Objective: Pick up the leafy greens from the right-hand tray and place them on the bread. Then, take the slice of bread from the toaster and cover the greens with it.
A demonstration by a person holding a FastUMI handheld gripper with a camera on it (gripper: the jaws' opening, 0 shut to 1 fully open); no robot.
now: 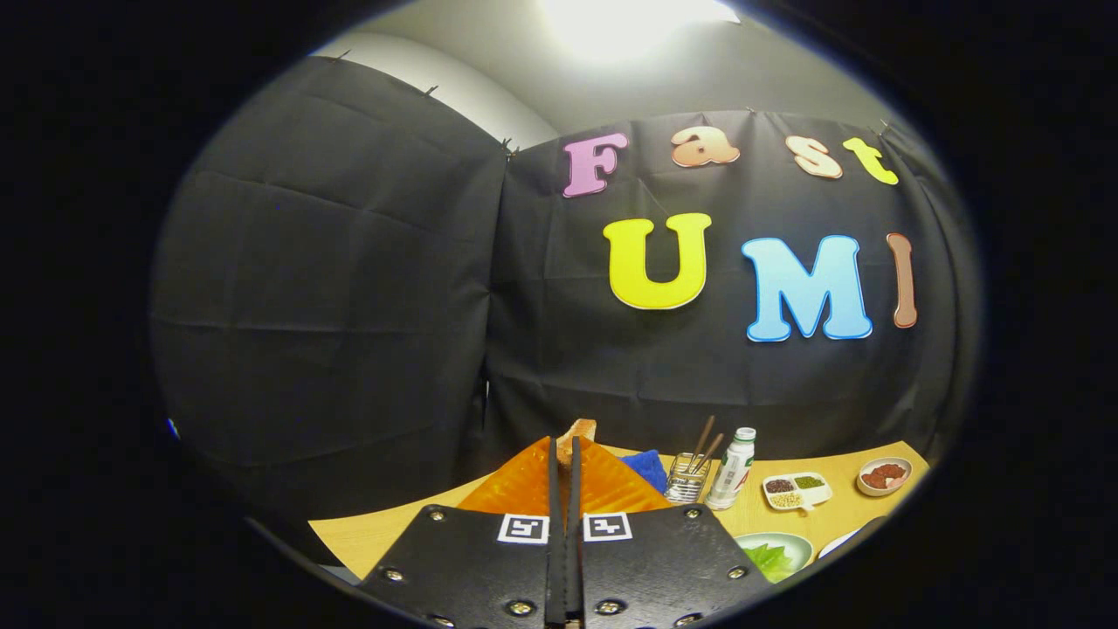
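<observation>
Bread slice [578,434] between closed tongs [564,454]

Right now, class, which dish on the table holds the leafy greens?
The pale green plate just right of the gripper; its fingers are closed together. The divided dish and small bowl lie beyond.

booth | black cloth wall [349,306] | wooden table [838,524] with food dishes [797,491]

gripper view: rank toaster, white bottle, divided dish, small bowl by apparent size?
1. Orange toaster, nearest, just ahead of the closed gripper.
2. White bottle.
3. Divided dish and small bowl: near alike, unranked.
</observation>
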